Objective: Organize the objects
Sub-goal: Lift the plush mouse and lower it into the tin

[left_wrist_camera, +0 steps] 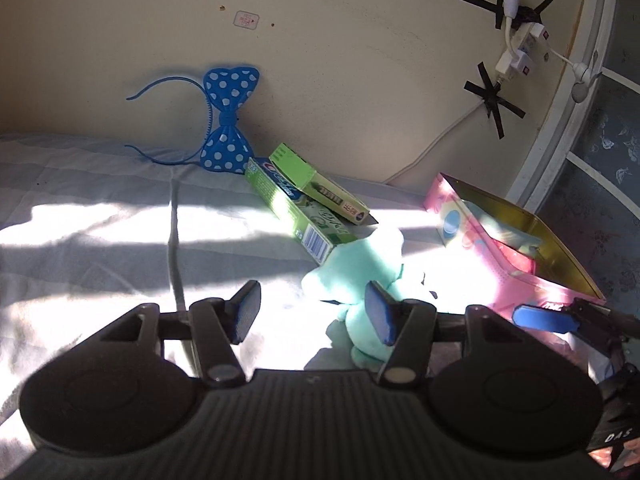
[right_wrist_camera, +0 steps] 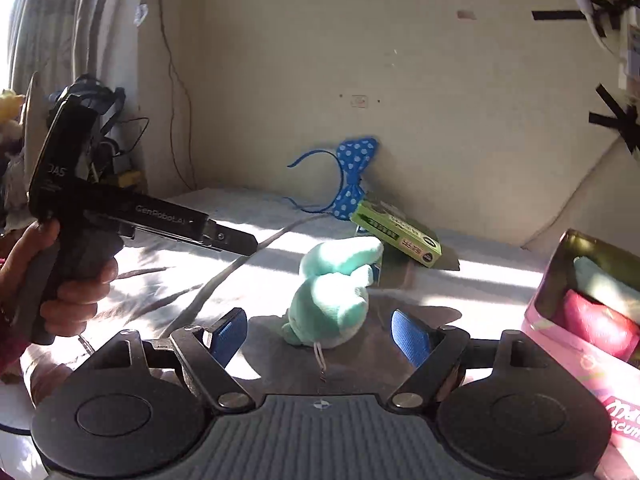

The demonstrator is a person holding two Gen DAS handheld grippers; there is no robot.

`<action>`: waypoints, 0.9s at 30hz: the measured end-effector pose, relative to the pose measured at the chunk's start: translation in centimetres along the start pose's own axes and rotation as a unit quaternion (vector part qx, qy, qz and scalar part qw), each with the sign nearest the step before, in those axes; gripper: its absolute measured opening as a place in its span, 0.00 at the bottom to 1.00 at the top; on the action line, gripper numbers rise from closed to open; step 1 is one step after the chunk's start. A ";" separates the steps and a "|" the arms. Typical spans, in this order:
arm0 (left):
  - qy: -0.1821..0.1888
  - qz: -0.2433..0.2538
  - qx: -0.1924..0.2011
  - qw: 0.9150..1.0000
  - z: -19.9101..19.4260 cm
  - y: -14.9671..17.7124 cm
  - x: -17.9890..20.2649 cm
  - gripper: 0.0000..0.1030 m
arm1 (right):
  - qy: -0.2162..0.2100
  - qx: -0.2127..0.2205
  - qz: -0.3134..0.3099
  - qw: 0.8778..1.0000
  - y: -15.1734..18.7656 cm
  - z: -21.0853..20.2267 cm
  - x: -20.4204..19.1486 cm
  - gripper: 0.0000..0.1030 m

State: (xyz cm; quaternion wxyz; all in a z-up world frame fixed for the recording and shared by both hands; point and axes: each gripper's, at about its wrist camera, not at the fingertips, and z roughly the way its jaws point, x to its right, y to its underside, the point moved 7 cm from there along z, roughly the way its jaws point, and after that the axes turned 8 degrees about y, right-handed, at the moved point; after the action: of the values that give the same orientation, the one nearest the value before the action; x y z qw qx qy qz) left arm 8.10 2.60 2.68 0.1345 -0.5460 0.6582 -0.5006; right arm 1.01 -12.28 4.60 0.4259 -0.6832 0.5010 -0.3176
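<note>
**A:** Your right gripper has its blue pads standing well apart, with nothing pressed between them. The mint-green plush toy lies on the bedsheet just ahead of them, roughly centred in the gap but beyond the tips, untouched.

**B:** And your left gripper?

**A:** Its jaws are apart too and hold nothing. From the left wrist camera the plush toy sits ahead and to the right; the right-hand pad overlaps it in view, though whether it touches I cannot tell. In the right wrist view you hold that gripper up at the left, its tip above the sheet and well clear of the toy, your hand wrapped round the grip.

**B:** What lies further out?

**A:** Just behind the toy, a green Crest toothpaste box lies on the sheet with a smaller green box resting slantwise on top of it. Beyond those, a blue polka-dot bow headband leans against the wall. To the right of the toy stands an open pink tin with gold inner walls; something red and something pale are inside it.
</note>
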 end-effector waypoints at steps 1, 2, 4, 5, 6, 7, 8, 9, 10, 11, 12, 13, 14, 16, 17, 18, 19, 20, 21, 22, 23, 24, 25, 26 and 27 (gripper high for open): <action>0.008 -0.008 -0.008 1.000 0.6 0.1 0.4 0.62 | 0.003 -0.005 0.021 1.000 0.8 -0.1 0.5 0.71; 0.018 -0.022 -0.016 0.999 1.4 0.2 0.7 0.70 | 0.004 -0.010 0.033 0.999 1.2 0.3 0.9 0.71; 0.029 -0.041 -0.025 0.998 2.6 0.4 1.1 0.73 | 0.004 -0.017 0.041 0.999 1.7 1.2 1.3 0.71; 0.030 -0.045 -0.030 0.998 3.2 0.4 1.3 0.73 | 0.003 -0.020 0.041 0.999 1.8 1.6 1.3 0.71; 0.030 -0.048 -0.033 0.998 3.7 0.4 1.5 0.74 | 0.000 -0.023 0.041 0.999 1.8 2.1 1.2 0.71; 0.031 -0.048 -0.037 0.998 4.2 0.4 1.7 0.74 | -0.003 -0.025 0.039 0.999 1.7 2.5 1.1 0.71; 0.031 -0.048 -0.040 0.998 4.7 0.5 1.8 0.75 | -0.007 -0.029 0.036 0.999 1.7 3.1 0.7 0.71; 0.030 -0.048 -0.045 0.997 5.1 0.5 1.8 0.77 | -0.009 -0.031 0.033 0.999 1.6 3.6 0.7 0.71; 0.030 -0.050 -0.049 0.997 5.5 0.5 1.7 0.77 | -0.013 -0.034 0.031 0.999 1.5 4.1 0.4 0.71; 0.033 -0.052 -0.051 0.997 5.9 0.6 1.6 0.77 | -0.016 -0.038 0.030 0.999 1.6 4.6 0.3 0.71; 0.039 -0.055 -0.053 0.996 6.1 0.7 1.6 0.76 | -0.020 -0.045 0.030 0.998 1.6 5.3 0.1 0.71; 0.053 -0.058 -0.055 0.995 6.5 0.8 1.7 0.73 | -0.025 -0.052 0.033 0.998 1.6 6.1 0.0 0.70; 0.075 -0.062 -0.061 0.993 6.8 1.0 1.9 0.58 | -0.034 -0.061 0.038 0.997 1.7 7.0 -0.1 0.64; 0.075 -0.061 -0.059 0.994 6.8 1.0 2.2 0.52 | -0.035 -0.070 0.052 0.996 1.8 7.9 -0.1 0.48; 0.074 -0.056 -0.056 0.994 6.5 0.7 2.6 0.51 | -0.034 -0.065 0.058 0.996 1.6 7.9 0.1 0.46; 0.080 -0.049 -0.046 0.994 5.9 0.1 3.6 0.51 | -0.039 -0.053 0.071 0.995 1.2 7.2 0.4 0.46; 0.090 -0.039 -0.037 0.994 5.5 -0.7 4.6 0.51 | -0.038 -0.035 0.076 0.996 0.7 6.2 0.9 0.46; 0.105 -0.021 -0.025 0.994 5.1 -1.6 6.1 0.51 | -0.031 -0.013 0.072 0.997 0.1 4.9 1.4 0.46; 0.117 -0.005 -0.017 0.993 4.9 -2.4 7.7 0.51 | -0.018 0.013 0.065 0.998 -0.5 3.5 2.1 0.45; 0.127 0.010 -0.011 0.992 5.0 -3.1 9.3 0.51 | -0.006 0.030 0.060 0.998 -1.0 2.4 2.8 0.45; 0.139 0.029 -0.006 0.990 5.4 -3.9 11.4 0.51 | 0.017 0.052 0.053 0.997 -1.7 0.8 4.0 0.45; 0.150 0.046 -0.004 0.988 6.0 -4.4 13.3 0.51 | 0.037 0.066 0.050 0.996 -2.0 -0.3 5.2 0.46; 0.162 0.063 -0.005 0.985 6.9 -4.6 15.2 0.51 | 0.054 0.074 0.048 0.995 -2.2 -1.2 6.2 0.46; 0.173 0.077 -0.009 0.982 8.0 -4.8 17.2 0.51 | 0.080 0.083 0.048 0.992 -2.2 -2.3 7.9 0.46; 0.185 0.087 -0.015 0.979 9.3 -4.8 19.0 0.51 | 0.101 0.086 0.050 0.990 -2.1 -3.1 9.5 0.46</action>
State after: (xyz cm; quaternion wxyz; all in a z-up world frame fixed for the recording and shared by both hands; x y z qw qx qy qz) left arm 10.64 -17.93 9.28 0.0452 -0.3871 0.7241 -0.5690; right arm 2.02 -21.85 7.85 0.4459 -0.5827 0.5456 -0.4049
